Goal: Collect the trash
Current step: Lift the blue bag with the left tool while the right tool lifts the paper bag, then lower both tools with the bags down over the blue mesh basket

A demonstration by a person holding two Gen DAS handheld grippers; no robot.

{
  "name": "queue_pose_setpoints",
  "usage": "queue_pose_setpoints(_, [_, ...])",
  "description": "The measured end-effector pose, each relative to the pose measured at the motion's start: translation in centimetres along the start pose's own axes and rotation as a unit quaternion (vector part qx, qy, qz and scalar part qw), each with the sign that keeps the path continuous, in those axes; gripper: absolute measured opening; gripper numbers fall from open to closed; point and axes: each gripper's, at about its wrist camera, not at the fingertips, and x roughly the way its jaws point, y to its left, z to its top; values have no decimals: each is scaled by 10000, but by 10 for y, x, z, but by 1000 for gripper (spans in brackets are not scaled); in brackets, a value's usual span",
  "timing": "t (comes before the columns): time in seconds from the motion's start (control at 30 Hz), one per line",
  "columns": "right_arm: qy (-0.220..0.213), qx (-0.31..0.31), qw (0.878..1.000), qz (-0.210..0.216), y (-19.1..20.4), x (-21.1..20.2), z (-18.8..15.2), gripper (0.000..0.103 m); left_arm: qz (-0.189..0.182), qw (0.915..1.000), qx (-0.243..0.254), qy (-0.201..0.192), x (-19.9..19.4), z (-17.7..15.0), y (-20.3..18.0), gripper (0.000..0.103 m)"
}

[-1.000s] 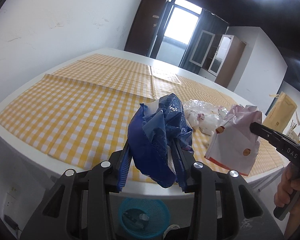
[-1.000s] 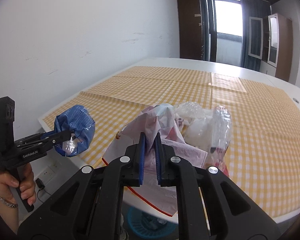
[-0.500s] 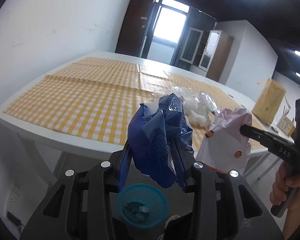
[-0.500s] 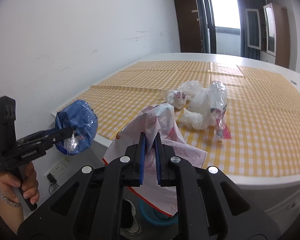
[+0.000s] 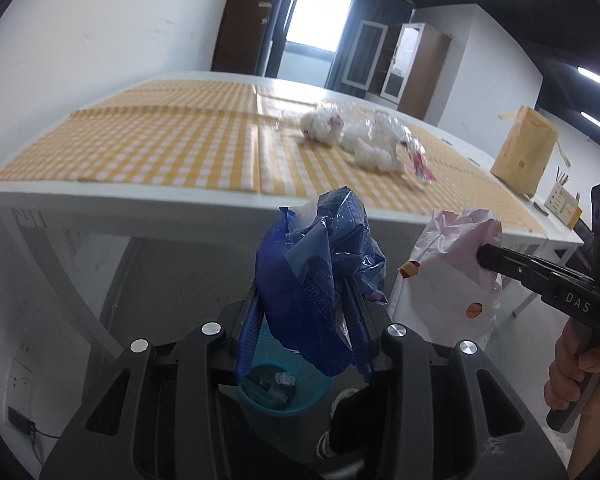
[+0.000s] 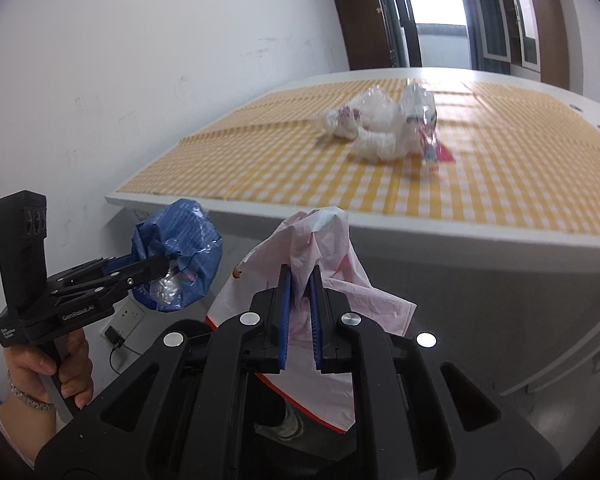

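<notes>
My left gripper [image 5: 306, 280] is shut on a crumpled blue plastic bag [image 5: 320, 268], held off the table's near edge and above a blue waste basket [image 5: 278, 388] on the floor. The same blue bag [image 6: 178, 252] shows in the right wrist view in the left gripper [image 6: 156, 266]. My right gripper [image 6: 300, 280] is shut on a pale pink paper bag [image 6: 316, 240] with orange dots, which hangs below the jaws; the pink bag [image 5: 448, 292] sits just right of the blue one. Clear crumpled plastic wrappers [image 5: 360, 136] lie on the yellow checked tablecloth [image 5: 160, 140].
The white table [image 6: 420, 236] edge runs across in front of both grippers. A brown paper bag [image 5: 524, 152] stands at the far right. A wall socket with a cable [image 6: 120, 320] is low on the left wall. A person's shoe [image 5: 336, 404] is beside the basket.
Both grippers have pulled back off the table and sunk below its edge with their bags. The basket now lies right under the blue bag.
</notes>
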Motion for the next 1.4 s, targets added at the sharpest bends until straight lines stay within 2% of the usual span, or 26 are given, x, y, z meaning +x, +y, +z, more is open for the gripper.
queue_pose_setpoints(0.23, [288,178,9994,-60,-13,21,-31,8,10,9996,56,269,16,-20,-1,38])
queue_pose_setpoints(0.57, [795,444,9957,-177,-39,78,-68,8,-127,9960,-177,871,66,-50,13,38])
queue_pose_setpoints(0.9, [1397,764,9870,-217,-68,139,-102,8,37,9878,-307,1525,117,-77,23,39])
queue_pose_setpoints(1.1, [1658,1014,9808,-135,-78,171,-112,8,110,9843,-340,1731,142,-87,32,39])
queue_pose_setpoints(1.23, [1801,1167,9765,-210,-94,191,-119,8,37,9787,-450,2003,162,-101,38,39])
queue_pose_setpoints(1.33, [1911,1235,9733,-315,-101,210,-126,8,23,9778,-594,2011,167,-101,43,39])
queue_pose_setpoints(1.4, [1948,1323,9716,-230,-102,223,-127,8,14,9767,-726,2020,171,-101,47,39])
